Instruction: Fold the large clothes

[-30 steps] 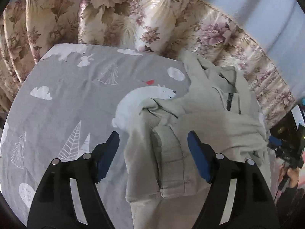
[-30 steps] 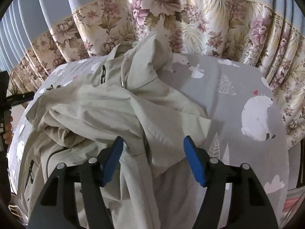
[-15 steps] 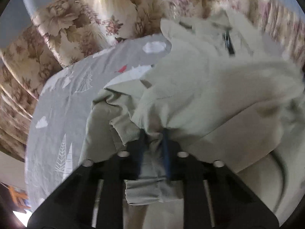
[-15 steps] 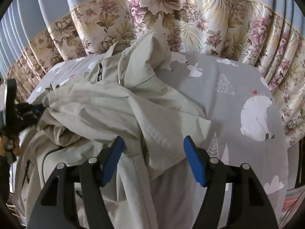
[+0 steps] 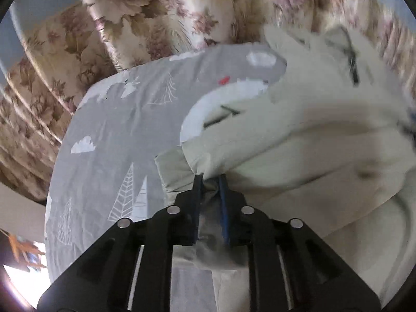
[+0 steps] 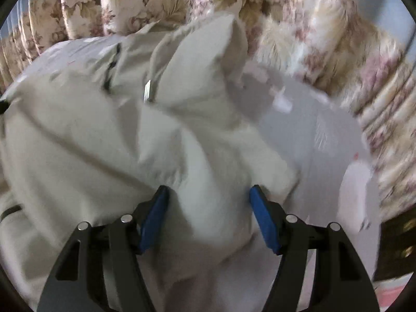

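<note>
On the grey sheet [image 5: 109, 135], printed with white trees, clouds and a bear, a pale jacket [image 5: 312, 135] lies in a loose heap, filling the right side of the left wrist view and the left and middle of the right wrist view. Floral curtains [image 5: 145, 18] hang behind the sheet's far edge. The jacket's dark zipper [image 5: 352, 65] shows near its far end, and in the right wrist view a small metal pull [image 6: 148, 91] sits by a raised fold. The left tool [image 5: 210, 179] has a bunched fold of the jacket pinched between its blue pads [image 5: 198, 195]; its jaws are close together and easing apart slightly, the cloth between them. The right tool [image 6: 209, 195] stands wide apart, a ridge of jacket cloth rising between its blue pads [image 6: 156, 213], which do not press on it. Both views are blurred.
</note>
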{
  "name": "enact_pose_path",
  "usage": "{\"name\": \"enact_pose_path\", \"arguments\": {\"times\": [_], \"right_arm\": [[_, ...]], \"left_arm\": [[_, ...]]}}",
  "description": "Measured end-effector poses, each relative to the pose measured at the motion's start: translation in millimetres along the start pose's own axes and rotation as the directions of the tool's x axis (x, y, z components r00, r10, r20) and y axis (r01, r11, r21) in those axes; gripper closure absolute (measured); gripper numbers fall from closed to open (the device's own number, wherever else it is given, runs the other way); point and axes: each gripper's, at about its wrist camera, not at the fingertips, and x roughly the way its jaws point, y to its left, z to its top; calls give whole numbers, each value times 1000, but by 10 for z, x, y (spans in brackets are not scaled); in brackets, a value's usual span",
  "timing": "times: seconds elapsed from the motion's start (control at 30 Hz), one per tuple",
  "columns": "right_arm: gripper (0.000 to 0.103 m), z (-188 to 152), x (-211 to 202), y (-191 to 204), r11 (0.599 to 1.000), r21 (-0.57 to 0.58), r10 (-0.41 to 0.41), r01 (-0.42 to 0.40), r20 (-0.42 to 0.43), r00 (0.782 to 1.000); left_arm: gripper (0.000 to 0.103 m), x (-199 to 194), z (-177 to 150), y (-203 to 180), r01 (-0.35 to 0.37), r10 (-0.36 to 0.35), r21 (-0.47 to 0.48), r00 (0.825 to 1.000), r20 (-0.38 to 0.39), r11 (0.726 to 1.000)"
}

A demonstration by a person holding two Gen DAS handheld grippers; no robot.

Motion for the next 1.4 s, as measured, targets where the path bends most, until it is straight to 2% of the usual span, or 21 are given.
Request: {"name": "enact_pose_path", "arguments": {"times": [0.07, 0.1, 0.13, 0.17, 0.2, 0.23, 0.3, 0.37, 0.47, 0.53, 0.57, 0.6, 0.67, 0.83, 0.9, 1.0, 1.1, 1.2, 1.23, 1.33, 1.4], "right_arm": [[37, 100, 25, -191, 991, 111, 76, -77, 15, 997], [37, 130, 48, -291, 981, 155, 115, -117, 19, 993], [37, 148, 53, -416, 964, 209, 159, -162, 33, 987], [37, 134, 44, -533, 939, 264, 218, -222, 42, 975], [37, 104, 14, -604, 916, 303, 261, -263, 49, 964], [37, 62, -66, -646, 896, 328, 294, -300, 68, 953], [37, -20, -384, -546, 902, 281, 306, -328, 119, 945], [37, -64, -711, -278, 929, 182, 296, -321, 152, 943], [37, -72, -882, 224, 940, 36, 330, -339, 144, 933], [37, -103, -745, 543, 956, -56, 292, -288, 92, 952], [39, -147, -617, 638, 961, -85, 266, -262, 45, 963], [40, -201, -529, 683, 964, -102, 250, -248, 10, 968], [45, -399, -381, 709, 964, -159, 205, -212, -59, 977], [45, -594, -479, 484, 959, -203, 179, -195, -96, 979], [45, -567, -464, 446, 957, -188, 202, -219, -108, 973], [44, -489, -520, 418, 954, -161, 238, -252, -105, 966], [43, -498, -725, 296, 943, -82, 321, -322, -29, 947], [43, -507, -964, 146, 925, 8, 380, -381, 64, 923], [43, -513, -1047, 117, 906, 48, 414, -420, 107, 904], [44, -538, -1082, 298, 869, 62, 481, -492, 130, 867], [47, -574, -1068, 560, 878, 6, 476, -479, 108, 873]], "left_arm": [[79, 44, -16, -79, -46, 46, 35, 999, 14, 998], [68, 38, -8, -92, -68, 67, 46, 998, 19, 997], [49, 8, 7, -83, -87, 86, 49, 996, 25, 995], [37, -60, 1, -33, -95, 94, 44, 995, 28, 995], [18, -135, 14, 32, -94, 93, 31, 995, 35, 995], [10, -258, 3, 92, -71, 71, 10, 996, 54, 997], [4, -432, -7, 161, -19, 20, -7, 995, 93, 1000], [3, -502, 38, 128, 4, -4, -1, 994, 113, 1000], [3, -334, 157, -20, 17, -22, 49, 995, 96, 999], [3, -97, 182, -126, 41, -45, 74, 998, 51, 996], [4, 73, 157, -164, 59, -59, 60, 998, -1, 996], [4, 170, 103, -181, 75, -74, 29, 997, -32, 997], [4, 105, -31, -232, 108, -108, 11, 994, -4, 994], [3, -72, -219, -489, 113, -113, 86, 994, -3, 990], [3, -84, -218, -490, 114, -115, 83, 993, 4, 990], [3, -116, -190, -329, 150, -149, 19, 989, -5, 989], [3, -255, -164, -119, 199, -199, -32, 980, 12, 979], [3, -365, -108, 32, 163, -162, -41, 986, 44, 986], [3, -374, -81, 80, 160, -158, -49, 986, 49, 986], [3, -337, -14, 111, 178, -176, -70, 984, 32, 981], [3, -277, -11, -4, 148, -147, -35, 989, 22, 988]]}}
